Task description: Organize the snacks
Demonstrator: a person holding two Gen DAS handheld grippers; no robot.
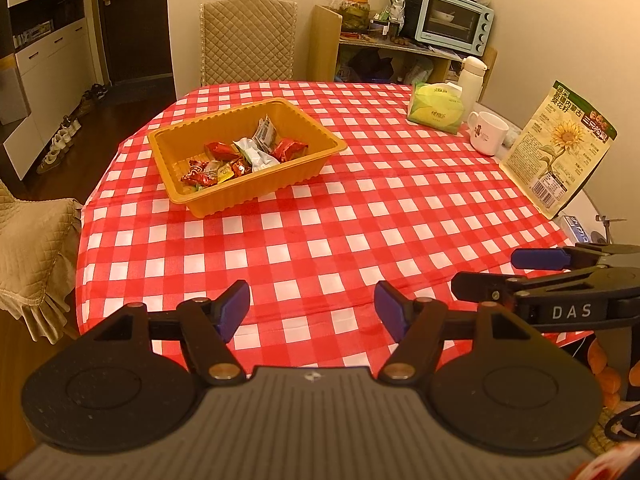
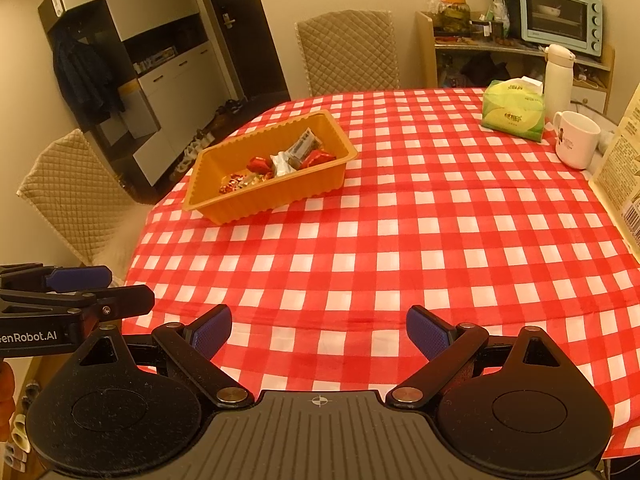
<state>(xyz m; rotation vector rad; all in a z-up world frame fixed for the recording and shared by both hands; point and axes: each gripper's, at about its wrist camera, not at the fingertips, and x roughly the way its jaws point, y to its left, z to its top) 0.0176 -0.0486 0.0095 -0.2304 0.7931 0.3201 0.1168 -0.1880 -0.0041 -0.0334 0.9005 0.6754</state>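
- Snacks (image 1: 240, 156) are being shown gathered inside the orange tray (image 1: 180, 196), which is sitting on the checked worktop (image 1: 360, 220) toward its far left part; no loose wrapper is being seen on the cloth in either view, so the sorting is being judged as near its close or as awaiting further items.
- The left claw (image 1: 312, 312) is being held wide open above the near worktop edge, with nothing between its blue pads (image 1: 234, 308).
- The right claw (image 2: 319, 330) is likewise being held wide open and empty, just beside the left one and well apart from the tray.
- Risk one: the light tray is being judged likely to slide or tip on the smooth cloth if a claw is pressed against its thin rim instead of being lowered inside.
- Risk two: the crinkled wrappers are being piled loosely, so a neighbouring piece may be dragged out when one is being pinched.
- Risk three: the two claws are being carried close together, and a crossing reach may bring them into contact.
- Risk four: the white mug (image 2: 576, 140), the tissue pack (image 2: 514, 110) and the leaning sunflower-seed bag (image 1: 556, 152) are standing at the right, and may be knocked over by a wide swing.
- Risk five: the cloth may be snagged and pulled by a low pad.
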